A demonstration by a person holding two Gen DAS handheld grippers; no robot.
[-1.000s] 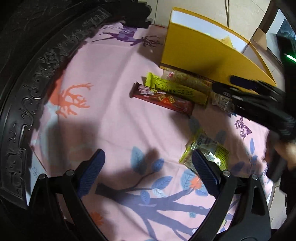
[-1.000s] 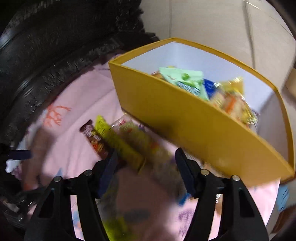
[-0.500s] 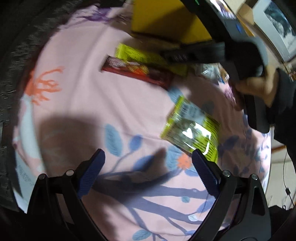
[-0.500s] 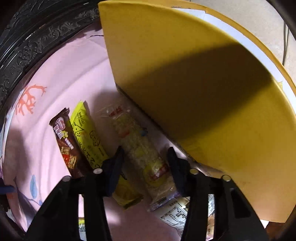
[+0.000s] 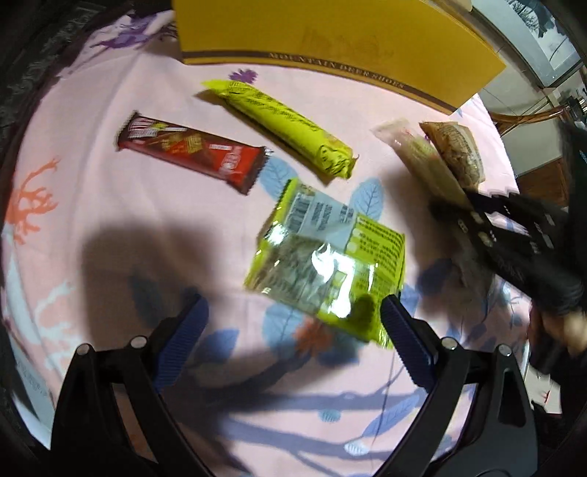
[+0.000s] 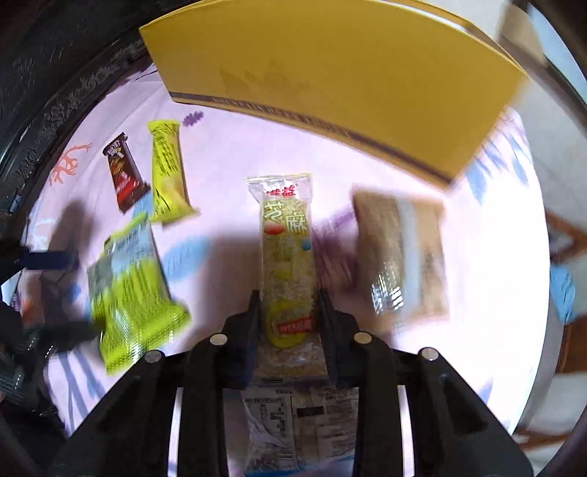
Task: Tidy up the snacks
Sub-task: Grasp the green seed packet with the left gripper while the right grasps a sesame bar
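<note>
my right gripper (image 6: 288,312) just clamped onto the sesame bar (image 6: 287,253), so it's headed for the yellow box (image 6: 330,80) at the far side. left gripper (image 5: 293,323) hangs wide and empty over the green packet (image 5: 326,253).

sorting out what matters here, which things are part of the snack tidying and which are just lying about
Job:
- sesame bar, in right gripper
- yellow box
- brown-red bar
- yellow bar
- green packet
- tan packet
- left gripper

Lying about:
- patterned pink cloth

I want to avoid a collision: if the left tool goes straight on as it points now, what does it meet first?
Probably the flat green packet, lying just ahead between the open left tool fingers; depth is unclear.
</note>
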